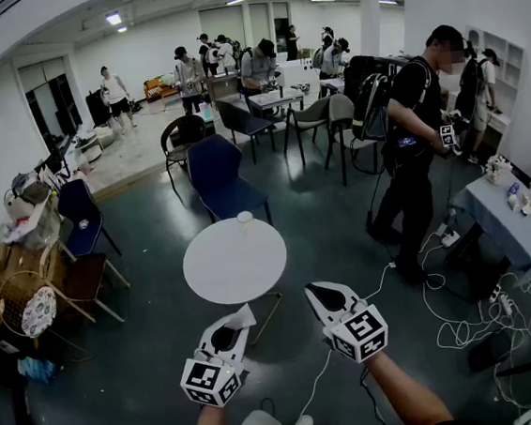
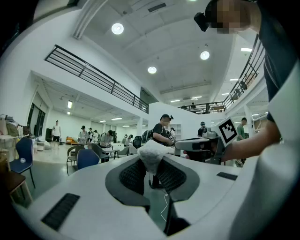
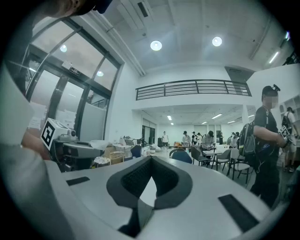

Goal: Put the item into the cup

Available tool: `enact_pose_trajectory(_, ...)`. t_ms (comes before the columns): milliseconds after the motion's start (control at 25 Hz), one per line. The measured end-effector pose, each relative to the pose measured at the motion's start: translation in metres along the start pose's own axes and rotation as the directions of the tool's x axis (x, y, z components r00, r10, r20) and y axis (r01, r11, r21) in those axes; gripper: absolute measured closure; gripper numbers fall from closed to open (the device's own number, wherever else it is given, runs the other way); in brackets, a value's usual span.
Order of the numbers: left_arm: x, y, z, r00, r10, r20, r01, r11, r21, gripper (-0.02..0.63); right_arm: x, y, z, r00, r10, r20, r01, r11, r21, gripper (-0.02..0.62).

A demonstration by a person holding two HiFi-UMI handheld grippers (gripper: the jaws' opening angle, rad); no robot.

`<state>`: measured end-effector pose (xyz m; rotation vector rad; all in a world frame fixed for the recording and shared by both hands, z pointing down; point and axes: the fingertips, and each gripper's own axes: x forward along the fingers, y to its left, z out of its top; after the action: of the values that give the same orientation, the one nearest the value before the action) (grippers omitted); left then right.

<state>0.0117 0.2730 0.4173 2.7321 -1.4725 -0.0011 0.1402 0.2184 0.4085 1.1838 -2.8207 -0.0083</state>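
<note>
Left gripper [image 1: 232, 328]: jaws narrowly apart, pinched on 1 crumpled white paper wad [image 1: 242, 317], held in the air just short of the near edge of the round white table [image 1: 205, 270]. Right gripper [image 1: 318, 293]: jaw tips together, nothing between them, level beside the left. 1 cup [image 1: 244, 218] stands at the table's far edge, well apart from the wad.

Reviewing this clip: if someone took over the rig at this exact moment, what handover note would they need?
Left gripper: shut on the white crumpled item, held in the air short of the table.
Right gripper: shut, empty.
Cup: upright at the far edge of the round white table, ahead of both grippers.
Done: item is in the grip.
Left: carry it over the cup and release it inside.
</note>
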Motion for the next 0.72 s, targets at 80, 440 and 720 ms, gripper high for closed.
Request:
enact_pose_trajectory(80,-0.002,0.0,0.0,1.0,0.013,-0.002,-0.013,1.0,0.001,0.534,-0.003,-0.002,-0.001,1.0,0.001,-0.004,-0.001,1.0,0.005,0.578)
enact_pose_trajectory(440,0.004,-0.008,0.01,1.0,0.008,-0.013,-0.007,0.999,0.032,0.534,-0.013,-0.002,0.005,1.0,0.014,0.021,-0.013,1.0,-0.027,0.578)
enact_pose_trajectory(720,0.024,-0.008,0.02,1.0,-0.006,0.002,0.006,0.998,0.06,0.534,-0.014,-0.006,-0.003,1.0,0.011,0.009,-0.011,0.999,-0.044,0.578)
